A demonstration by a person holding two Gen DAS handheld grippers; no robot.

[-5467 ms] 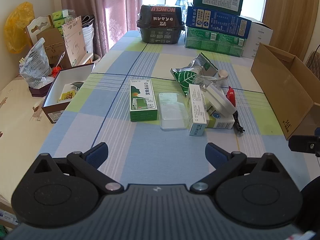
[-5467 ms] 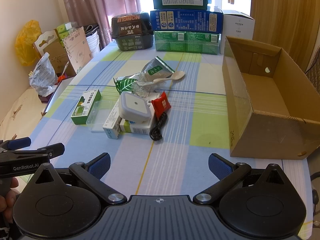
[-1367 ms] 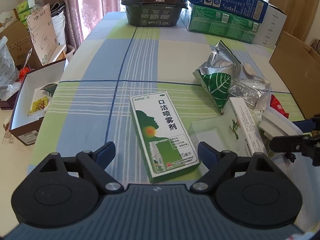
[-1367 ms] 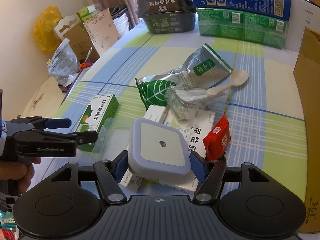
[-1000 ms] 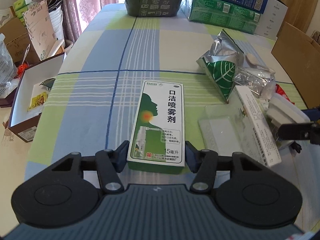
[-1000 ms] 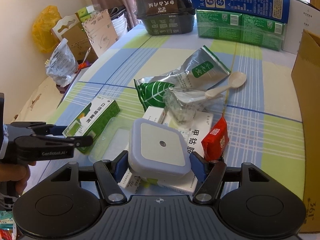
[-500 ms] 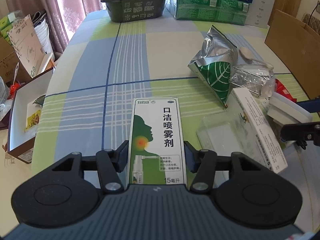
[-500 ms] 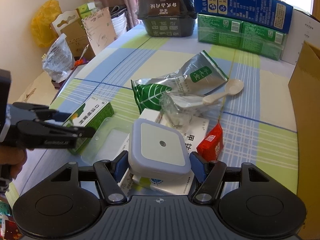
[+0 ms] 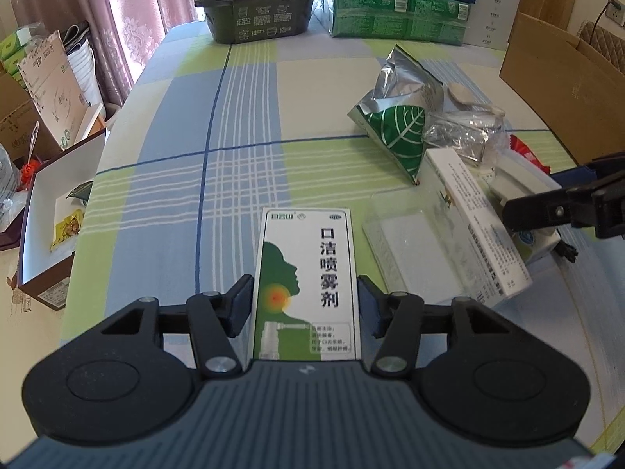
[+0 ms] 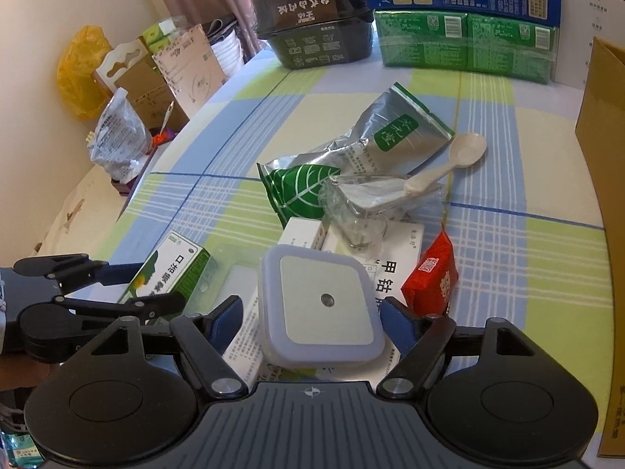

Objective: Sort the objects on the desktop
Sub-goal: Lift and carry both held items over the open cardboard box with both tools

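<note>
My left gripper (image 9: 304, 300) is shut on the green-and-white spray box (image 9: 306, 269), held lengthwise between the pads a little above the checked tablecloth. In the right wrist view the same box (image 10: 168, 273) sits in the left gripper (image 10: 129, 285) at lower left. My right gripper (image 10: 312, 318) is shut on the square pale-lilac night light (image 10: 318, 305), lifted just over the white medicine boxes (image 10: 390, 273). A red sachet (image 10: 431, 273), a clear lid (image 9: 414, 250), a long white box (image 9: 476, 226), a foil leaf pouch (image 10: 351, 160) and a plastic spoon (image 10: 449, 164) lie in the pile.
An open cardboard box (image 9: 562, 90) stands at the right. Stacked green and blue cartons (image 10: 465, 11) and a black tub (image 10: 316, 19) line the table's far edge. A shallow white-lined box (image 9: 50, 211) sits off the table's left side, with bags and cartons behind it.
My left gripper has lifted the spray box and drawn it back, squared up between the pads. My right gripper holds the night light slightly higher over the pile.
</note>
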